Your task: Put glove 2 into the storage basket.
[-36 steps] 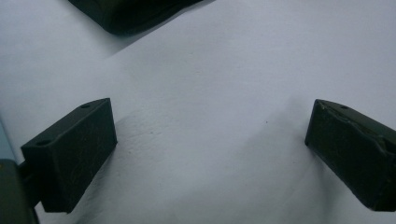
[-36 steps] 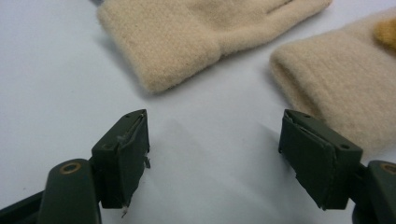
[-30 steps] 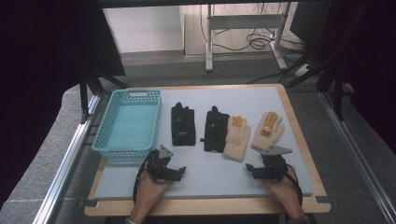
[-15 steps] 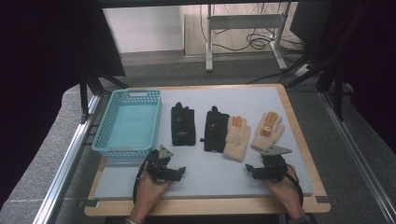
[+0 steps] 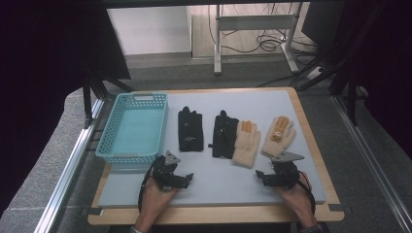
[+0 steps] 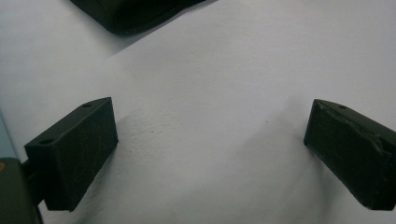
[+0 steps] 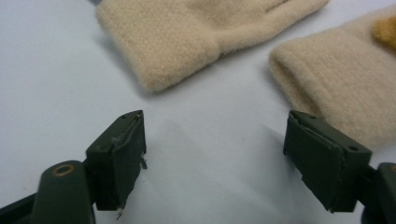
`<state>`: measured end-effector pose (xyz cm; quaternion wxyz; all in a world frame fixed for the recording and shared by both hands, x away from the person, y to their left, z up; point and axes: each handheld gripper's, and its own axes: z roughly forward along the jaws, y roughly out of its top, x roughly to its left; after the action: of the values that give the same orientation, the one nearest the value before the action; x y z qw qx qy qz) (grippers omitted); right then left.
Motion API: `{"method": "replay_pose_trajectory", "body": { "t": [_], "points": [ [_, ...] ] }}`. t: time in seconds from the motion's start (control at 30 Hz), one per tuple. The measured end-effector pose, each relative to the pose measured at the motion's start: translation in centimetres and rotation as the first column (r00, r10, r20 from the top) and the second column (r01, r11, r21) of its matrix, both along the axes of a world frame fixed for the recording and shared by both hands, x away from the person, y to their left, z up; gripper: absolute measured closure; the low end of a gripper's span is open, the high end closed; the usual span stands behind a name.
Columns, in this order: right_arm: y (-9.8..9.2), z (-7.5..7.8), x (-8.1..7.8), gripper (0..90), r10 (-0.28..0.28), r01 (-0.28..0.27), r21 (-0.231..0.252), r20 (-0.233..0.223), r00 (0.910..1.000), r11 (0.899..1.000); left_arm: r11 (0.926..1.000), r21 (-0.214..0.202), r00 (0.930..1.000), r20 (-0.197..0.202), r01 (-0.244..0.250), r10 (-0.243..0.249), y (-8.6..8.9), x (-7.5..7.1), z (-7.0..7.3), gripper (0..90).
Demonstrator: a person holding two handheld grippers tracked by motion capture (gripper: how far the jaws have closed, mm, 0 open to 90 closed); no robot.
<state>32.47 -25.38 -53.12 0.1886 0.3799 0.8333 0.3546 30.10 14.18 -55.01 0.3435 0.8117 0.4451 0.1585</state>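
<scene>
With both grippers' fingers spread wide and empty, the soft, light beige glove [image 7: 187, 42] was judged best pinched at its cuff by the right gripper [image 7: 215, 158].

The surface [image 5: 214, 174] is evenly lit from above while its surroundings fall dark; both gripper views are soft, with faint shadows beside the jaws.

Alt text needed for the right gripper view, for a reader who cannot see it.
The right gripper hangs open over the pale table, its two black jaws wide apart with nothing between them. Just beyond lie the cuffs of two beige knitted gloves, the right-hand one closest to a jaw.
</scene>
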Motion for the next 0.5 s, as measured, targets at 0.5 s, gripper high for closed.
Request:
{"method": "replay_pose_trajectory", "body": {
  "t": [0.5],
  "points": [
    [-0.1, 1.8, 0.1, 39.0, 0.029, -0.028, 0.087, -0.012, 0.9995, 0.996, 1.0, 0.0, 1.0, 0.0, 0.0, 0.0, 0.0, 0.0, 0.0, 3.0]
  ]
}}
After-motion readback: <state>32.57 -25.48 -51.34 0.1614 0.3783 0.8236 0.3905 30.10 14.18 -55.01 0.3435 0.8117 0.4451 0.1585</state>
